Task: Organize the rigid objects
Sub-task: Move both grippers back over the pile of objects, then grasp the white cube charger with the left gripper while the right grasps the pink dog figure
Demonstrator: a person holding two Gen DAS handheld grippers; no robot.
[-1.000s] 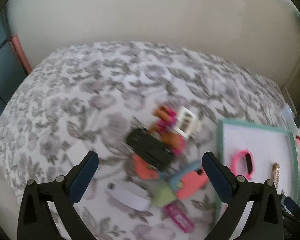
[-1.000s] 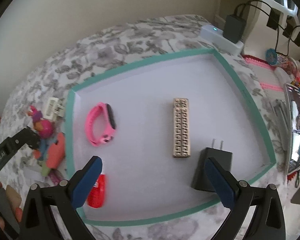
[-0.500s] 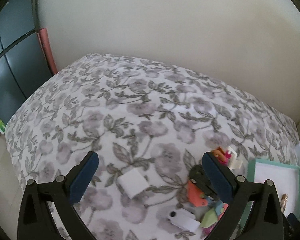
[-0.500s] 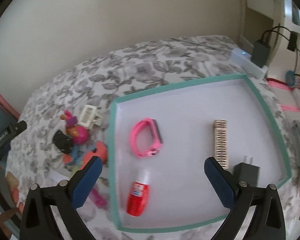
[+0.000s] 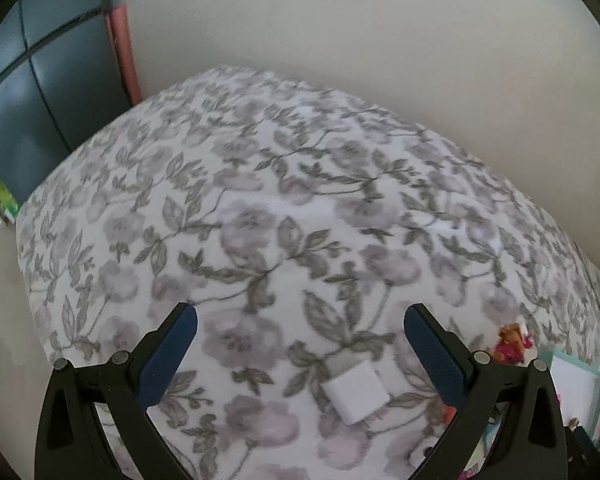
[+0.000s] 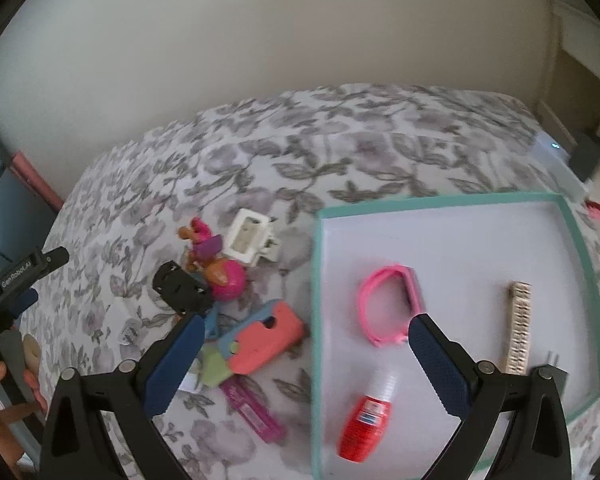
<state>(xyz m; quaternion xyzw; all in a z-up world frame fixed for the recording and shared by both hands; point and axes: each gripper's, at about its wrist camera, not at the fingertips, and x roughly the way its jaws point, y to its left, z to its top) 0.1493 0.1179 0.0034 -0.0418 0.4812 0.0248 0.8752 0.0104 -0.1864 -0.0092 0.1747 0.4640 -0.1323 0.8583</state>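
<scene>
The bedspread (image 5: pixel 300 208) is soft matt cloth printed with grey flowers and leaves. Each pair of tongs, left tongs (image 5: pixel 300 354) and right tongs (image 6: pixel 306 354), has matt black plastic arms and finely textured blue pads. At the right of the frame, the tray (image 6: pixel 572 232) looks like smooth matt board with a teal rim. The red bottle (image 6: pixel 366 426) is glossy plastic, the pink band (image 6: pixel 380 300) smooth and rubbery, and the white block (image 5: pixel 356 396) plain matt.

Toy pile (image 6: pixel 228 300) left of tray (image 6: pixel 572 240), on bedspread (image 6: pixel 340 140)
</scene>
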